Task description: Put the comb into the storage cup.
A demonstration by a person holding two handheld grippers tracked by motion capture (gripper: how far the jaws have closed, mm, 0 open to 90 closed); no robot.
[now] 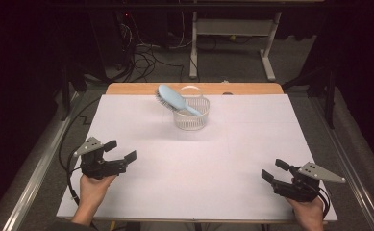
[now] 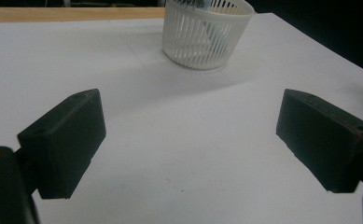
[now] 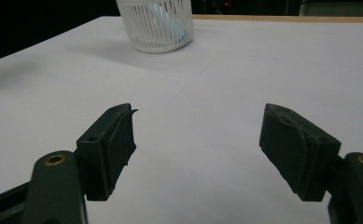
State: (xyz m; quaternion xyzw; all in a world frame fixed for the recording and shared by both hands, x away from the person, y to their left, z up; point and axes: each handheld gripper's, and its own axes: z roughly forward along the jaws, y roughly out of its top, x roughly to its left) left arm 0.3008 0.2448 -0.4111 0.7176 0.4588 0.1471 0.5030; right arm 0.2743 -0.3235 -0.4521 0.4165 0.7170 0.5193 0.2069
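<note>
A light blue hairbrush (image 1: pixel 174 99) stands tilted in a small white slatted basket (image 1: pixel 192 117) near the far middle of the white table, its bristled head sticking out over the basket's left rim. The basket (image 2: pixel 206 35) shows at the top of the left gripper view, and the basket (image 3: pixel 156 25) appears again at the top left of the right gripper view. My left gripper (image 1: pixel 120 150) is held at the near left, open and empty. My right gripper (image 1: pixel 274 170) is held at the near right, open and empty. Both are well short of the basket.
The white sheet (image 1: pixel 194 159) covers most of the table, with a wooden strip (image 1: pixel 194 88) along the far edge. Beyond it are desk legs (image 1: pixel 268 53) and cables on the floor. Metal rails (image 1: pixel 35 163) run along both sides.
</note>
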